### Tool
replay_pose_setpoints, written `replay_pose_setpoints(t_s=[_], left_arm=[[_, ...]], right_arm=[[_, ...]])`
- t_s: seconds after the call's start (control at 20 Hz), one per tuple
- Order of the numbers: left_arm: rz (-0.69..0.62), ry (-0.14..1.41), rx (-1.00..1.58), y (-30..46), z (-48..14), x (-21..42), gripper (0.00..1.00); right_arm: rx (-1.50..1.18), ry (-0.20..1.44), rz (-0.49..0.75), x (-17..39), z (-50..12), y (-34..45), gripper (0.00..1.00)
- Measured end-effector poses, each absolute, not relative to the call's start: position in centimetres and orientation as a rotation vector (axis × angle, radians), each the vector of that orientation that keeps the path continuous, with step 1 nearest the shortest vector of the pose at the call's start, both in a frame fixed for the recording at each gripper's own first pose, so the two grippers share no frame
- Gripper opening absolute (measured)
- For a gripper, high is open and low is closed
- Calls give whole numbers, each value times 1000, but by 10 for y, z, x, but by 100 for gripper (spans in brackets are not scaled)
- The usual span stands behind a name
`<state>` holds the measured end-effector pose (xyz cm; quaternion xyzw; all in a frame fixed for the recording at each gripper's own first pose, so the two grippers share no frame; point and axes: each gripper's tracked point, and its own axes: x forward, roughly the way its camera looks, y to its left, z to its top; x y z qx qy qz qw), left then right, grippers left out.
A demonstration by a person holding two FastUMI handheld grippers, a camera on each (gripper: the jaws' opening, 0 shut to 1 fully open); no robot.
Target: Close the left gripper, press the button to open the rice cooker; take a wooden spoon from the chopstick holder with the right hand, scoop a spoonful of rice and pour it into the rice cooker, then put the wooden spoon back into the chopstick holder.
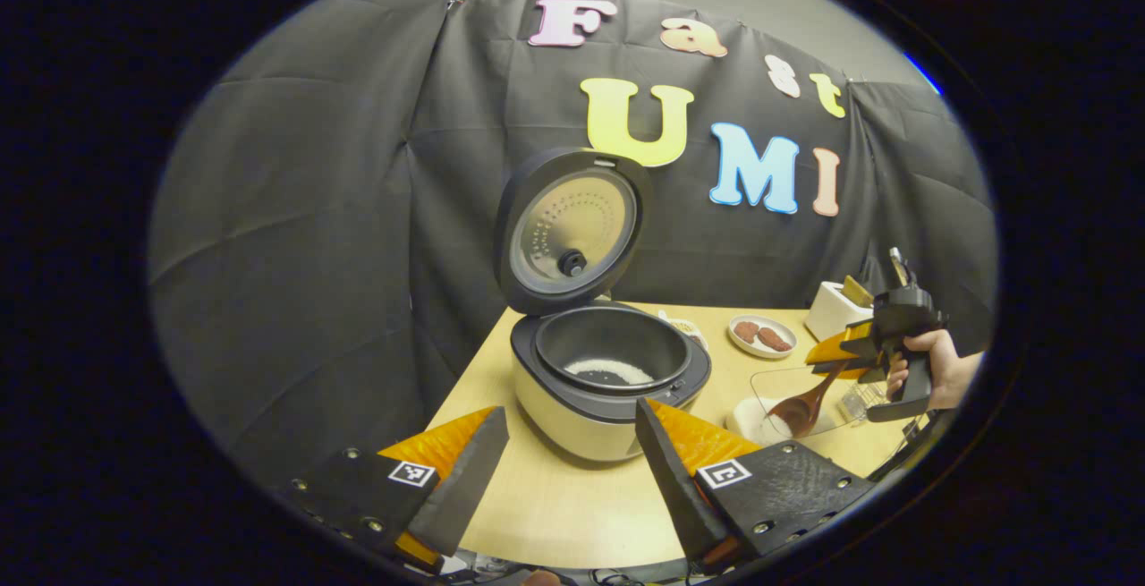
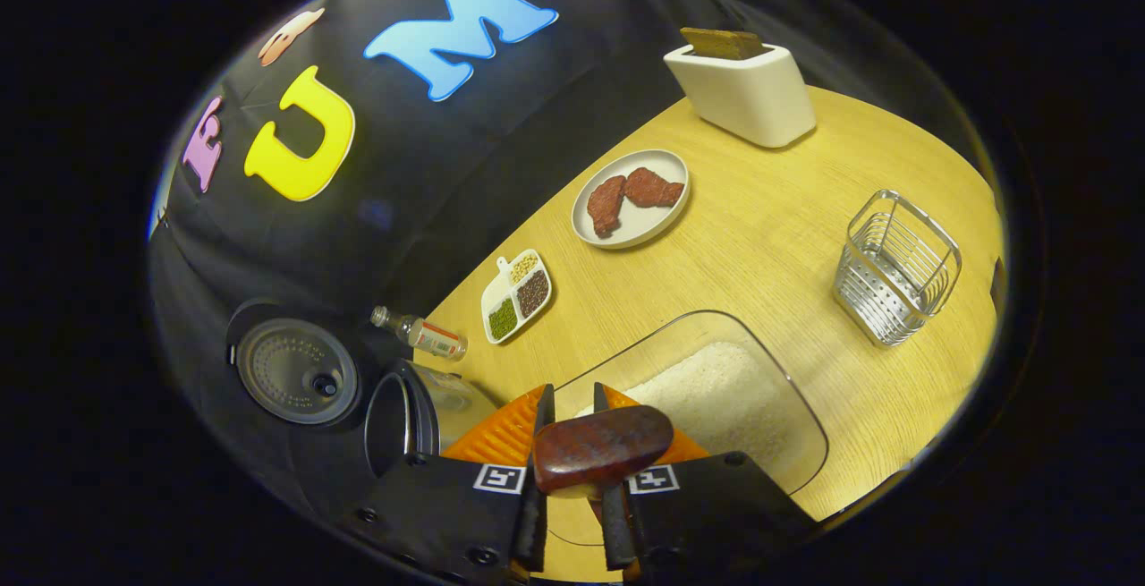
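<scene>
Your round cream-bodied rice cooker (image 1: 597, 389) is standing on the wooden table with its dark lid (image 1: 572, 230) swung fully upright; a thin layer of white rice (image 1: 611, 371) is lying in its black inner pot. Your dark brown wooden spoon (image 1: 802, 407) is dipping bowl-down into the rice heaped in the clear rectangular container (image 2: 716, 389). The silver wire chopstick holder (image 2: 894, 268) is standing upright, well apart from the cooker.

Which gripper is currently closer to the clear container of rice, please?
The right gripper. Shut on the wooden spoon, it hangs just above the rice container, the spoon's bowl at the rice. The left gripper is open, farther off, facing the open rice cooker.
</scene>
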<state>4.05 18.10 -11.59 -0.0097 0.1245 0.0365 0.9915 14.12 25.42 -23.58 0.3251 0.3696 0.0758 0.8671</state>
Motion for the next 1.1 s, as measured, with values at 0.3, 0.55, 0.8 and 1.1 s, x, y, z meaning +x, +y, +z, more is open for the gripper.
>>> replay_pose_setpoints(t_s=[0.3, 0.55, 0.8, 1.1], left_arm=[[61, 243, -7, 177, -112, 47, 86], [59, 243, 3, 175, -112, 50, 87], [81, 250, -10, 176, -117, 47, 90], [128, 265, -43, 185, -124, 38, 87]], right_arm=[[965, 769, 47, 148, -219, 213, 24], [1167, 727, 51, 163, -180, 201, 24], [1253, 690, 127, 182, -134, 216, 24], [1228, 708, 291, 197, -82, 282, 24]])
